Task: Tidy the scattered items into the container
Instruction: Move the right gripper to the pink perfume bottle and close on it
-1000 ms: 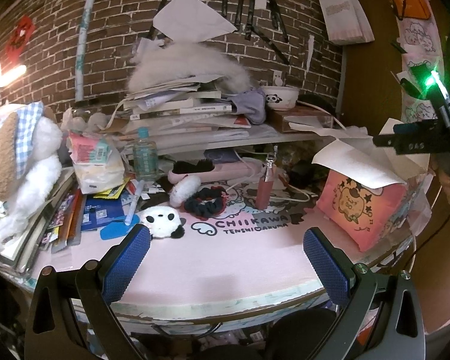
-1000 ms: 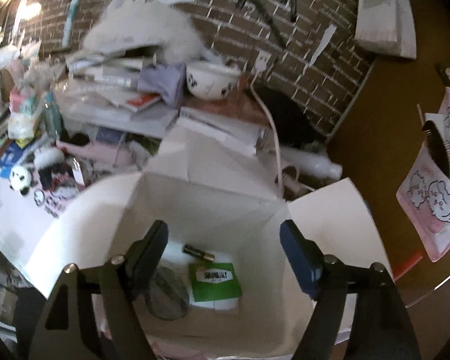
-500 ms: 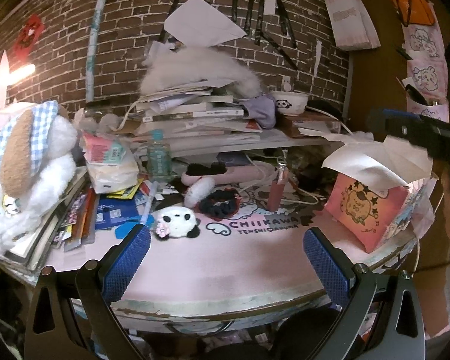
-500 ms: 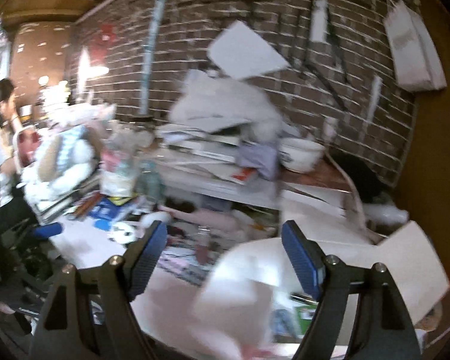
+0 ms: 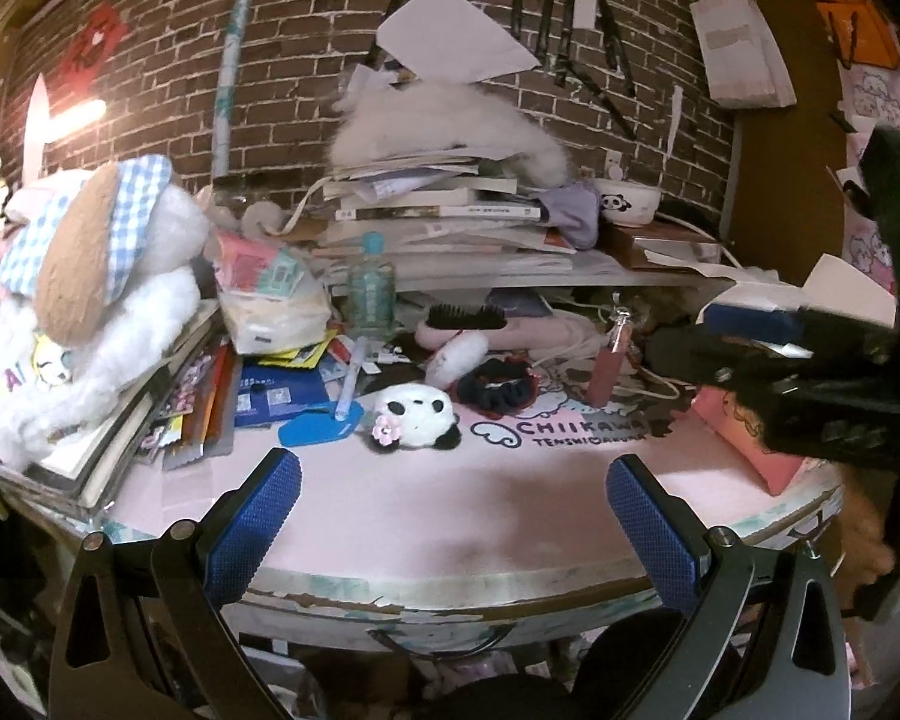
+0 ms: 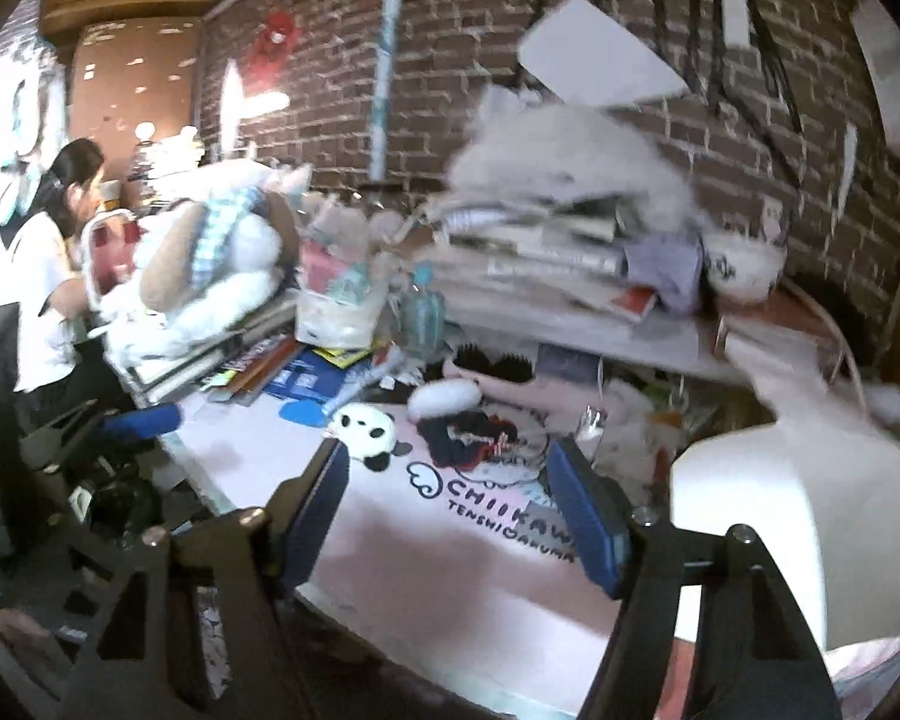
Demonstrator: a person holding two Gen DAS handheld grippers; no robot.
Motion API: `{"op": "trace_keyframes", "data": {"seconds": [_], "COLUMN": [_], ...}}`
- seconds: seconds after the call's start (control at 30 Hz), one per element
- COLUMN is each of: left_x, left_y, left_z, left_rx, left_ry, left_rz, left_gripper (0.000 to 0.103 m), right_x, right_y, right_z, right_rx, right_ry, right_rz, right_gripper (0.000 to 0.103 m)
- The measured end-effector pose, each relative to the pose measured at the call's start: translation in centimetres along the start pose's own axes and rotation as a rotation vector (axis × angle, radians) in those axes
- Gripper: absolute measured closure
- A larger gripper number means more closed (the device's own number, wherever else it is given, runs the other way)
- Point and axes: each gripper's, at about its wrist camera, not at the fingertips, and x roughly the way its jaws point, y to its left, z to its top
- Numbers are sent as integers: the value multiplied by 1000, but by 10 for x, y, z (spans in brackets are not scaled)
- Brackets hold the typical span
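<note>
While the panda lies on the pink worktop just ahead of the left gripper, its jaws stand open and empty; scrunchie beyond. Right gripper jaws, just narrowing, hold nothing; box to their right.

Both grippers share one build: black skeletal arms with triangular cut-outs and silver screws at the joints. The left gripper carries blue, diamond-textured pads. The right gripper has the same blue pads, blurred here.
</note>
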Motion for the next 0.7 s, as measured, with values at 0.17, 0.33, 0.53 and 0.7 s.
{"op": "trace_keyframes", "data": {"seconds": [0.17, 0.33, 0.53, 0.7], "left_x": [5, 10, 15, 21], "left_y": [7, 10, 11, 12], "left_z": [-3, -5, -8, -10], "left_rx": [-14, -27, -32, -40], "left_ry": [3, 3, 6, 15], "left_rz": [1, -12, -18, -17], "left_gripper": [1, 1, 1, 1], "right_x": [33, 57, 78, 93], "right_y": [-6, -14, -22, -34], "right_z": [-11, -18, -17, -18], "right_rx": [52, 92, 130, 175], "right_ry": [56, 82, 89, 122], "right_rz": [-42, -118, -195, -229], "right_gripper": [36, 36, 39, 48]}}
